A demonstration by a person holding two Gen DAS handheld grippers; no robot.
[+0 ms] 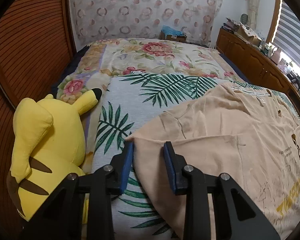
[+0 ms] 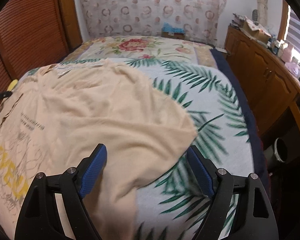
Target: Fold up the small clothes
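Note:
A beige T-shirt [image 1: 220, 132] with yellow and dark print lies spread on a palm-leaf blanket [image 1: 130, 92] on the bed. My left gripper [image 1: 148, 148] is open, its blue pads straddling the shirt's left sleeve edge near its corner. In the right wrist view the same shirt [image 2: 94, 108] covers the left half of the blanket [image 2: 210, 92]. My right gripper [image 2: 148, 150] is wide open over the shirt's right sleeve edge, holding nothing.
A yellow Pikachu plush [image 1: 44, 144] lies at the bed's left side against a wooden louvred headboard [image 1: 26, 50]. A floral quilt [image 1: 150, 56] covers the far bed. A wooden cabinet [image 2: 266, 76] with clutter runs along the right; a dark bin [image 2: 280, 150] stands below it.

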